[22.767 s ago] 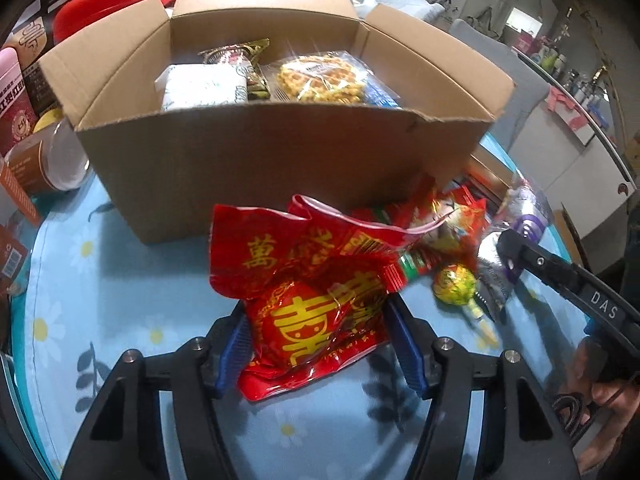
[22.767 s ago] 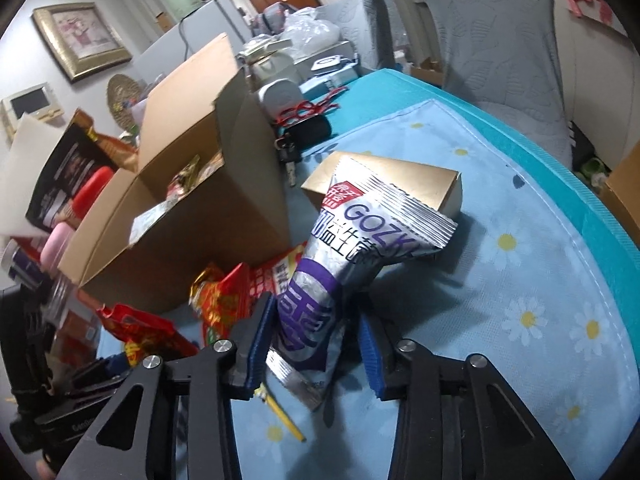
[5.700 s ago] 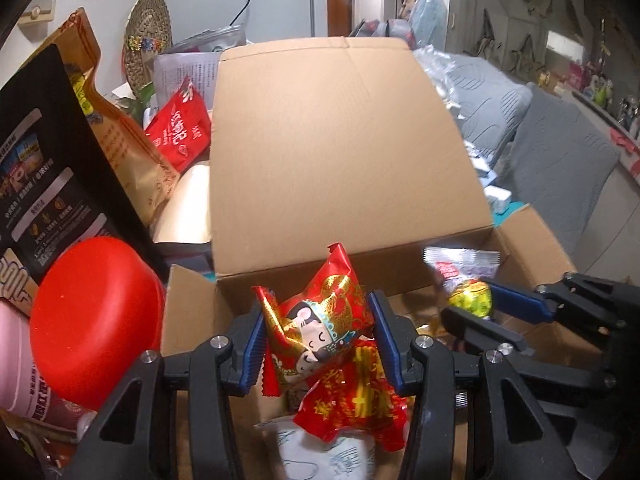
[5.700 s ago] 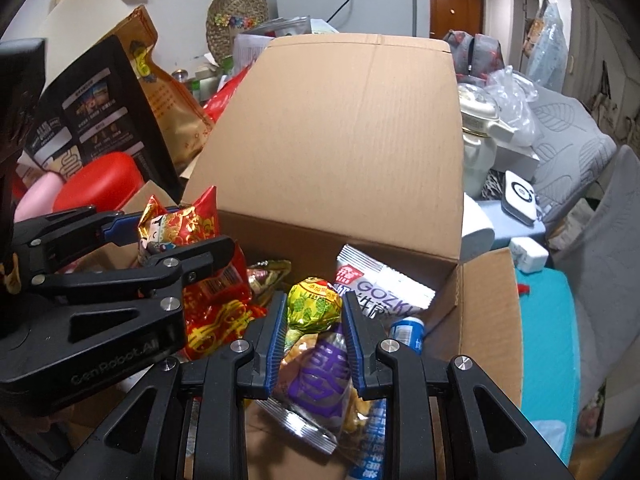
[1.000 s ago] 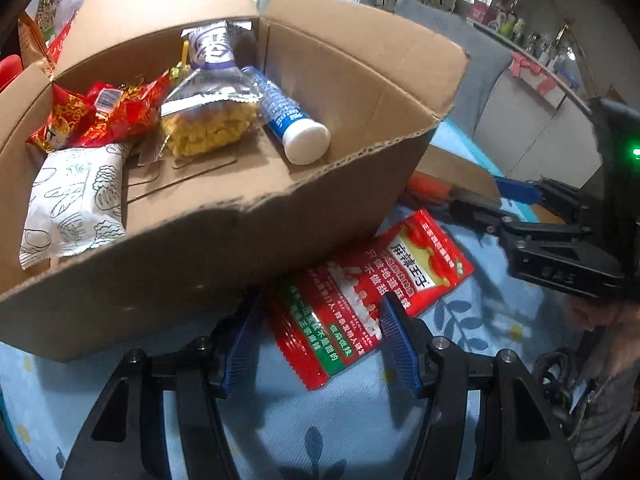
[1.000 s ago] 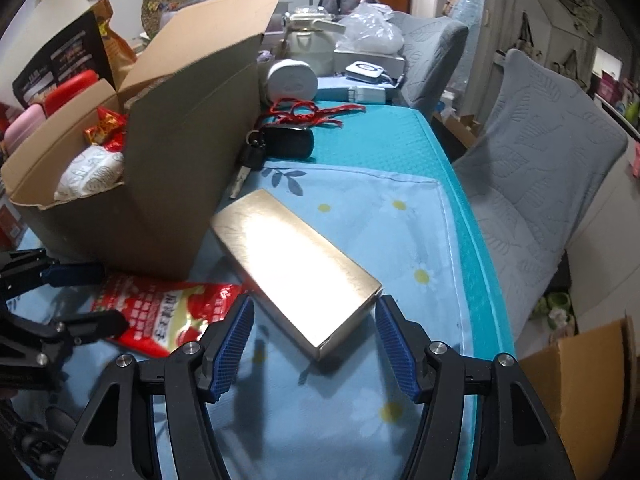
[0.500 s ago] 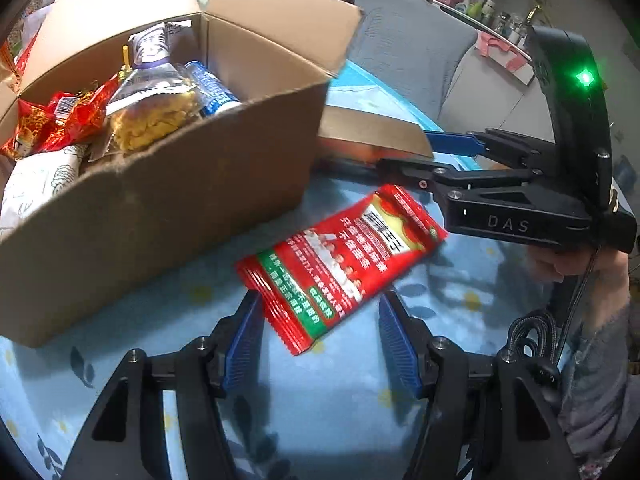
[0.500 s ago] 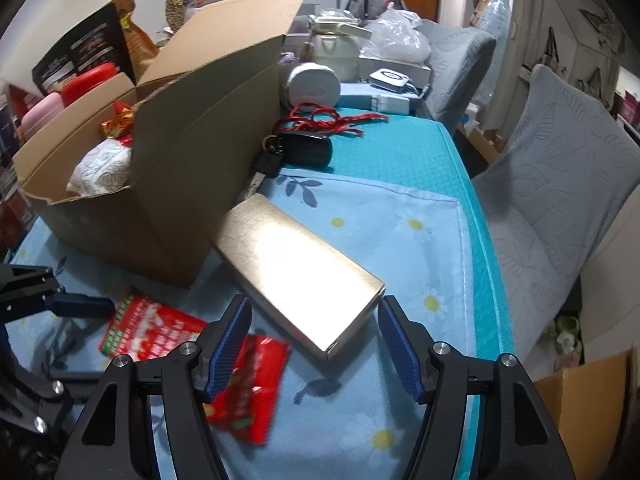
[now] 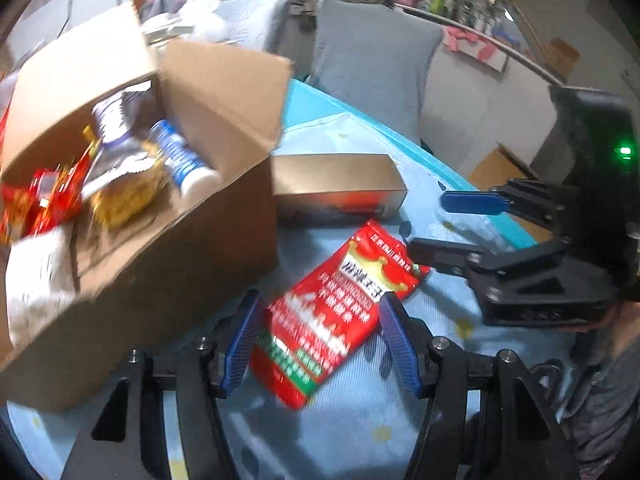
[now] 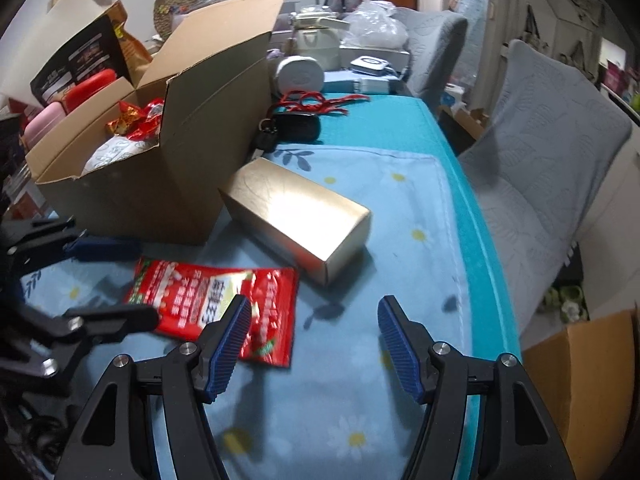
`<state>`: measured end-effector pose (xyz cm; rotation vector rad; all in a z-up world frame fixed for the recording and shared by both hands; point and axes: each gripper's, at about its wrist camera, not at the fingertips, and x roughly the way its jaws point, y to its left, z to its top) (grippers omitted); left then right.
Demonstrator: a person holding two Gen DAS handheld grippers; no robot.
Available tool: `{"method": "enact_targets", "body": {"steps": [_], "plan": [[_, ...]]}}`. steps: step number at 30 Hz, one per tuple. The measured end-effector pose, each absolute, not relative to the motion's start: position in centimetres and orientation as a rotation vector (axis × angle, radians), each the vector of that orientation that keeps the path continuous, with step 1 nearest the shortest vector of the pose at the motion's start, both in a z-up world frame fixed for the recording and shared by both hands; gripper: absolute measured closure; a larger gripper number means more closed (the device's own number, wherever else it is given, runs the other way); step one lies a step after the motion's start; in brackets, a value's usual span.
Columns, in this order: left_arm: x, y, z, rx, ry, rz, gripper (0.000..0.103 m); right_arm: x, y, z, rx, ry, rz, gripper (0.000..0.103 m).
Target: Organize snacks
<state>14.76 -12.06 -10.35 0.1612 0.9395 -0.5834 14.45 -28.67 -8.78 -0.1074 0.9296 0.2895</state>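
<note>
A red snack packet (image 9: 336,312) lies flat on the flowered tablecloth in front of the open cardboard box (image 9: 160,260). My left gripper (image 9: 320,300) is open, its blue pads on either side of the packet and not pressing it. The right wrist view shows the same packet (image 10: 216,300) between the left gripper's (image 10: 144,280) fingers. My right gripper (image 10: 314,308) is open over bare cloth with nothing between its pads. A gold box (image 10: 296,208) lies just beyond it, against the cardboard box (image 10: 160,184). Several snacks lie inside the cardboard box. In the left wrist view my right gripper (image 9: 428,224) is at the right.
Black keys with a red cord (image 10: 304,120) and a white round tin (image 10: 300,74) sit behind the gold box (image 9: 336,176). The table's teal edge (image 10: 480,216) runs along the right, with a grey chair (image 10: 552,152) beyond it. Bags and a red container (image 10: 88,88) crowd the far left.
The red packet now lies between the left gripper's fingers instead of ahead of them. The right gripper has drawn back, so the gold box now lies beyond its fingers.
</note>
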Motion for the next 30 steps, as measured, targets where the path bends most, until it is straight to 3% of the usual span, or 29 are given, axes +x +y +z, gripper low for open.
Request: {"method": "enact_targets", "body": {"steps": [8, 12, 20, 24, 28, 30], "plan": [[17.3, -14.1, -11.8, 0.216, 1.018, -0.674, 0.042, 12.6, -30.3, -8.8, -0.05, 0.95, 0.25, 0.037], [17.1, -14.2, -11.9, 0.221, 1.054, -0.706, 0.032, 12.2, -30.5, -8.9, -0.04, 0.964, 0.258, 0.037], [13.4, -14.5, -12.1, 0.32, 0.978, -0.636, 0.032, 12.4, -30.4, -8.6, -0.056, 0.956, 0.26, 0.036], [12.9, -13.0, -11.9, 0.226, 0.994, -0.528, 0.05, 12.5, -30.1, -8.4, -0.082, 0.943, 0.275, 0.036], [12.0, -11.0, -11.7, 0.09, 1.027, -0.384, 0.052, 13.6, -30.1, -8.2, -0.104, 0.932, 0.291, 0.036], [11.1, -10.2, -11.6, 0.031, 1.041, -0.357, 0.052, 14.2, -30.0, -8.2, -0.12, 0.93, 0.291, 0.029]]}}
